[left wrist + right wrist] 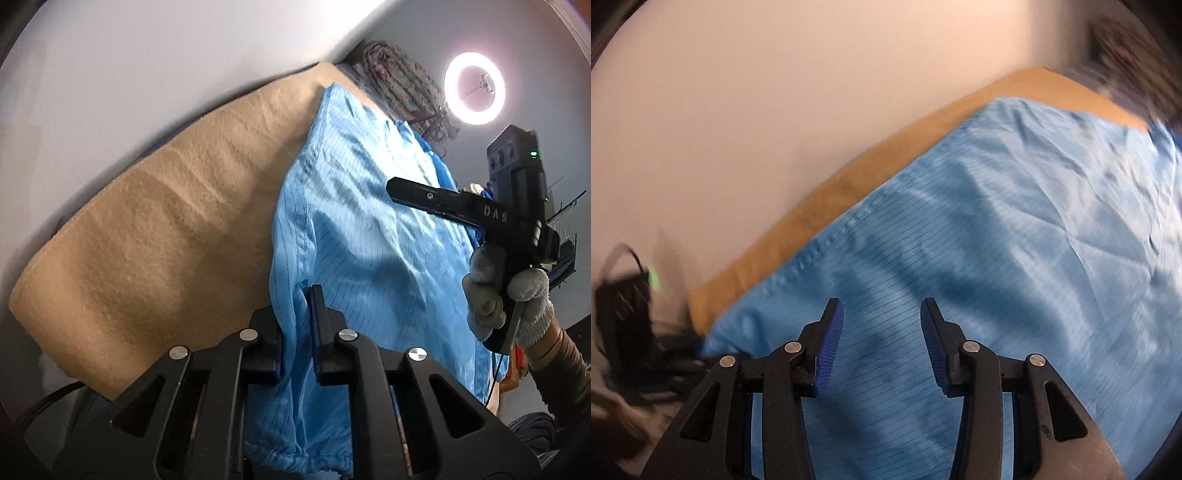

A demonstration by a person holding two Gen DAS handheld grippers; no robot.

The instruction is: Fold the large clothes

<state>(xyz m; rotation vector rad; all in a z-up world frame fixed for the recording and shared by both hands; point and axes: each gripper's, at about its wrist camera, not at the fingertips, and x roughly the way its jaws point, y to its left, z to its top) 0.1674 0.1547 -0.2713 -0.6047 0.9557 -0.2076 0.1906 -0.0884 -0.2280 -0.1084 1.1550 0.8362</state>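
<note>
Blue thin striped garment (369,236) lies spread on the tan blanket (155,236). The left hand-held gripper (297,325) pinches its edge tightly; the right hand-held gripper (882,343) hovers above the garment, half-open and empty. I think this smooth cloth may slip from the pinch if pulled quickly.

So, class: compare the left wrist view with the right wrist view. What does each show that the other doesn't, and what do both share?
Left wrist only: a ring light, a gloved hand, and the left hand-held gripper shut on the blue garment.
Right wrist only: the right hand-held gripper's blue pads, open above the cloth.
Both: the garment, the tan blanket, the wall.
</note>
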